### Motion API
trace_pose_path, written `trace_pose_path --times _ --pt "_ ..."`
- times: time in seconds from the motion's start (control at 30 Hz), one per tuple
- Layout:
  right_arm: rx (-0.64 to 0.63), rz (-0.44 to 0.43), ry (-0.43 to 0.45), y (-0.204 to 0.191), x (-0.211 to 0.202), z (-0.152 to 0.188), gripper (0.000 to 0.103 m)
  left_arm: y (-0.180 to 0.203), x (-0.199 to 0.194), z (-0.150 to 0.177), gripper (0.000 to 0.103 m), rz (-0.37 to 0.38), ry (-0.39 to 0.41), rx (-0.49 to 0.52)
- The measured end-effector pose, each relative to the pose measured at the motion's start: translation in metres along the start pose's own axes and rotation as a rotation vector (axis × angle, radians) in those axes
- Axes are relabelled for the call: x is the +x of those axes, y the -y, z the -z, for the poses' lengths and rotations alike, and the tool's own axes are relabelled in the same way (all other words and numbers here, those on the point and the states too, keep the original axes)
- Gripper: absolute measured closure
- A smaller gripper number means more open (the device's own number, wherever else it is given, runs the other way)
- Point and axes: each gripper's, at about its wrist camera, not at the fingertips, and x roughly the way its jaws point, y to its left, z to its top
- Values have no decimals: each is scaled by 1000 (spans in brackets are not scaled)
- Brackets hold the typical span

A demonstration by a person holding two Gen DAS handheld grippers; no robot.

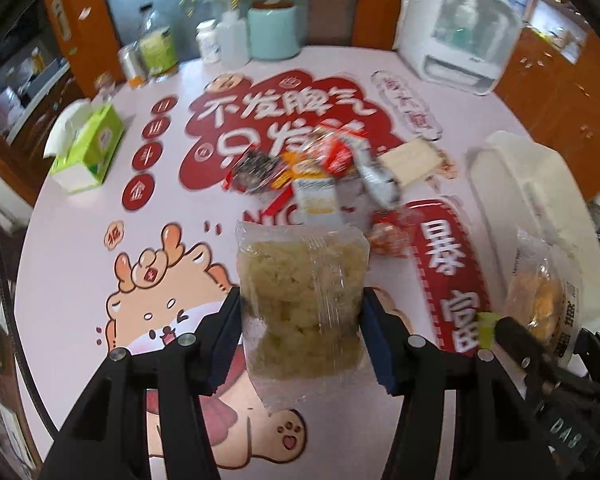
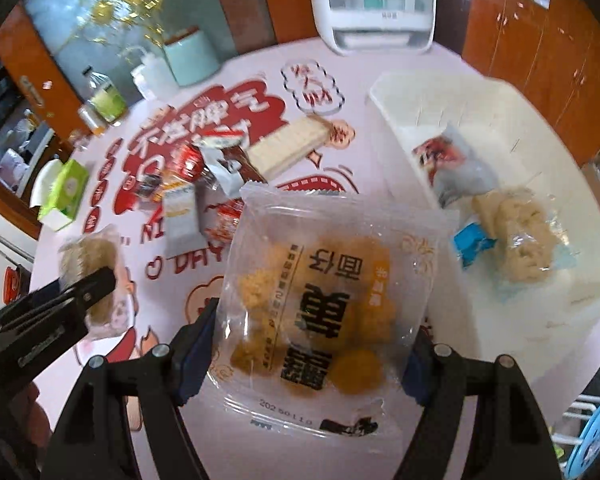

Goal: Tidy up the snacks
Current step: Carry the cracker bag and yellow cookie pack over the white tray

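Note:
My left gripper [image 1: 302,306] is shut on a clear pack of pale rice-crisp snack [image 1: 302,292], held above the table; it also shows in the right wrist view [image 2: 88,276]. My right gripper [image 2: 316,332] is shut on a clear pack of golden fried balls with black lettering [image 2: 324,308], also seen in the left wrist view [image 1: 540,300]. A pile of loose snack packets [image 1: 316,172] lies mid-table, with a long wafer pack [image 2: 288,148]. A white bin [image 2: 424,120] at the right holds another rice-crisp pack [image 2: 516,232], a blue packet [image 2: 472,242] and a red-printed bag [image 2: 448,160].
A green tissue box [image 1: 88,148] stands at the left. Bottles and a mint canister [image 1: 272,32] line the far edge. A white appliance [image 1: 460,28] stands at the back right. The round table [image 1: 80,248] has a printed cartoon cover.

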Motion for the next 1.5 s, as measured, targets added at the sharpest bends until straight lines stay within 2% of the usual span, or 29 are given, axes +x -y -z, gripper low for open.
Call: trace_pose_path --times 0.3,0.5,0.67,0.97,1.17,1.5 --pt "-64 27 134 8 -55 6 26 54 -56 -5 48 25 112 122" --pt "-46 58 202 39 -80 2 26 92 -75 -13 48 41 149 170" --pt "-6 76 214 78 -89 -4 25 137 -82 -19 48 55 166 208" --pt "21 100 219 146 -89 -23 25 224 -72 -31 48 74 164 262" --pt "1 107 215 182 -76 -49 25 275 -55 -50 48 78 161 270" --pt "-45 120 182 223 -39 -101 23 318 -18 -90 47 38 149 226"
